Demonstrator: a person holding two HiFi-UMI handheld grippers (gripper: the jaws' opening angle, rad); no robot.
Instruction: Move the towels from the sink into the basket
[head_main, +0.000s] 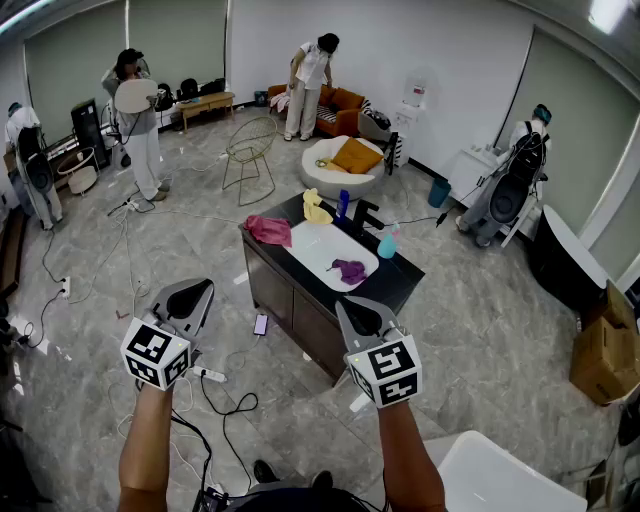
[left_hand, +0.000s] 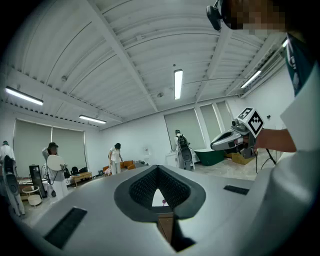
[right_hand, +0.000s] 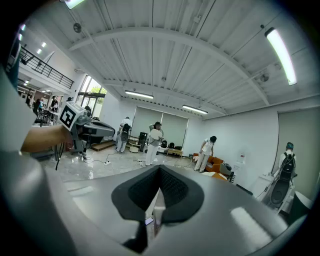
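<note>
Task not started. Purple towel (head_main: 349, 269) lies in sink (head_main: 312, 248); pink towel (head_main: 269, 230) and yellow towel (head_main: 316, 208) on desk (head_main: 402, 282) beside it. Left tongs (head_main: 195, 296) and right tongs (head_main: 360, 312) closed, empty, well short of desk. Basket unclear (wire frame (head_main: 250, 160) beyond, perhaps).

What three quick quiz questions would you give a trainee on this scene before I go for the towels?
1. True or false: the purple towel lies inside the sink.
2. Where is the pink towel in the head view? A) on the counter, left of the basin; B) in the basin; C) on the floor.
3. Fill in: the left gripper and the right gripper are both ___ and hold nothing.

Key: 1 true; 2 A; 3 shut.
</note>
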